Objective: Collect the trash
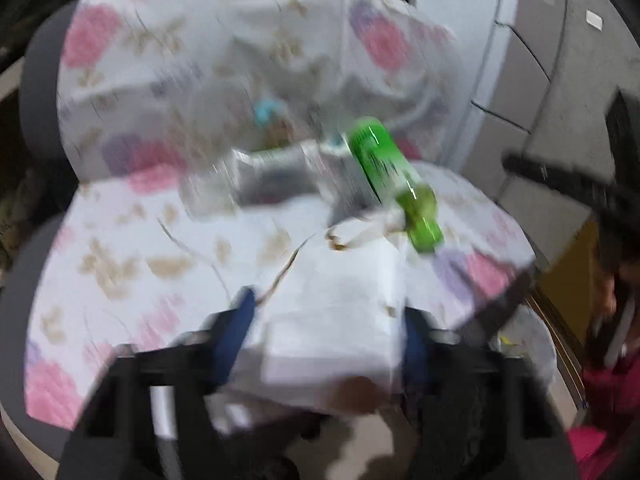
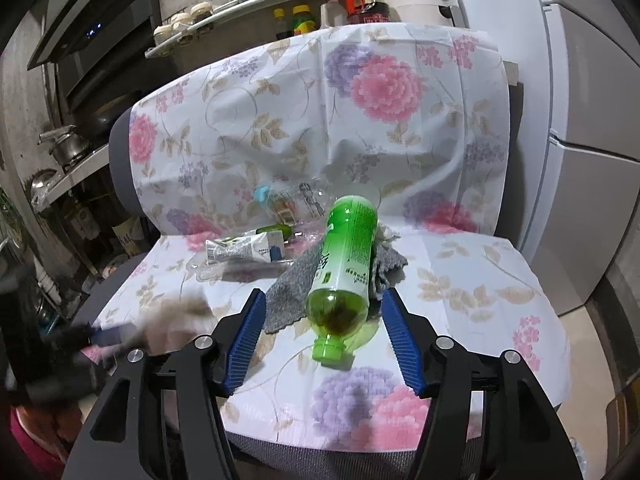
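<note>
Two grippers are at work: my right gripper (image 2: 324, 340) stands wide with its blue pads either side of the green bottle (image 2: 344, 268), not yet pressing it, and my left gripper (image 1: 328, 340) is spread around a white paper piece (image 1: 332, 320), though blur keeps me from telling whether it grips. Beyond the bottle, a grey cloth (image 2: 288, 288), a crushed white carton (image 2: 236, 250) and clear plastic wrappers (image 2: 308, 200) lie on the flowered chair cover (image 2: 460, 272). By my reckoning, most of the collecting remains.

glossy green plastic bottle (image 2: 346, 264), rough grey cloth (image 2: 296, 288)
</note>
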### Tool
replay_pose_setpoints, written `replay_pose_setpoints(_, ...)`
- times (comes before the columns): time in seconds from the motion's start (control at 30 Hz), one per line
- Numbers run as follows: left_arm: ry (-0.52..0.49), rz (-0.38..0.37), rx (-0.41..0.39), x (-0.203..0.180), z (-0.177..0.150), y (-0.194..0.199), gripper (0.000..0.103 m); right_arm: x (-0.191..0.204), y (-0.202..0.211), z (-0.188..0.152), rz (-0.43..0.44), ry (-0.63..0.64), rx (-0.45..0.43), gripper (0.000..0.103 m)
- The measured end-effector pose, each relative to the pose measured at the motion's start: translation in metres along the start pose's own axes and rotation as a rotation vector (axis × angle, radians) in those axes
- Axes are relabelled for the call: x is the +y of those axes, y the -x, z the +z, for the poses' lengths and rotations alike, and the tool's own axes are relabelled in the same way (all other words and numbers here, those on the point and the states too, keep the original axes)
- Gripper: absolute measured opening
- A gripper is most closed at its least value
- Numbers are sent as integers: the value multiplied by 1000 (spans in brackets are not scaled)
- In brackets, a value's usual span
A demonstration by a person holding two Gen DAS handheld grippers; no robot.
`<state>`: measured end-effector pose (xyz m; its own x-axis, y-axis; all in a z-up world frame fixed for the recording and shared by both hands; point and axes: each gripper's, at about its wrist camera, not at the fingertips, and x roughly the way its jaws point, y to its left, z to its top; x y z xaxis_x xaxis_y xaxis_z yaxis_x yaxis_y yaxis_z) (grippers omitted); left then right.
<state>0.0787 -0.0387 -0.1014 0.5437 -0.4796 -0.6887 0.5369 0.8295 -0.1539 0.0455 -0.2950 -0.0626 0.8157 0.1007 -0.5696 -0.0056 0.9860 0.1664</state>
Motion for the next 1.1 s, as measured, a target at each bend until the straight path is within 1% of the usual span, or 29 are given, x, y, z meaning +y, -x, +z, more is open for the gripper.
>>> replay_pose_setpoints(0.07,2,-28,9,0,-10,4,68,1,3,-2,2,1,-3,63)
replay_pose_setpoints(0.23,80,-68,-50,12,-12,24,68,2,4,-3,2,1,-4,66)
replay_pose_setpoints(0.27,89,-52,-62,12,-12,24,68,3,5,-4,2,-1,-4,66)
replay_pose_setpoints(0.3,89,-16,-69,12,-10,22,68,3,5,-5,4,-2,-1,66)
replay_pose_setpoints(0.33,82,8,-62,10,-8,16,68,3,4,-5,6,-4,2,66)
replay_pose_setpoints(0.37,79,12,-50,9,-5,6,65,3,3,-6,9,-7,6,66)
replay_pose_setpoints(0.4,87,-2,-38,9,-4,-2,61,4,2,-7,11,-8,9,66)
replay_pose_setpoints(0.43,97,-6,-14,7,-2,-13,60,4,2,-8,12,-8,12,66)
replay_pose_setpoints(0.5,78,28,0,3,0,-23,60,5,1,-9,14,-6,16,66)
replay_pose_setpoints(0.53,67,59,-9,3,1,-25,60,5,2,-9,13,-4,15,66)
replay_pose_setpoints(0.57,68,71,-15,5,1,-25,60,4,5,-9,10,-1,11,66)
replay_pose_setpoints(0.67,66,143,-10,19,-3,-26,61,2,4,-9,0,2,13,66)
replay_pose_setpoints(0.73,66,157,7,29,-9,-27,63,1,1,-10,1,-3,20,66)
replay_pose_setpoints(0.83,95,163,46,47,-19,-32,63,2,-6,-12,16,-11,37,66)
replay_pose_setpoints(0.87,105,158,49,51,-21,-31,63,5,-8,-14,38,-7,45,66)
replay_pose_setpoints(0.97,121,106,35,54,-25,-28,63,18,-15,-21,83,22,73,66)
replay_pose_setpoints(1.1,108,88,27,50,-28,-26,63,40,-33,-42,114,93,141,65)
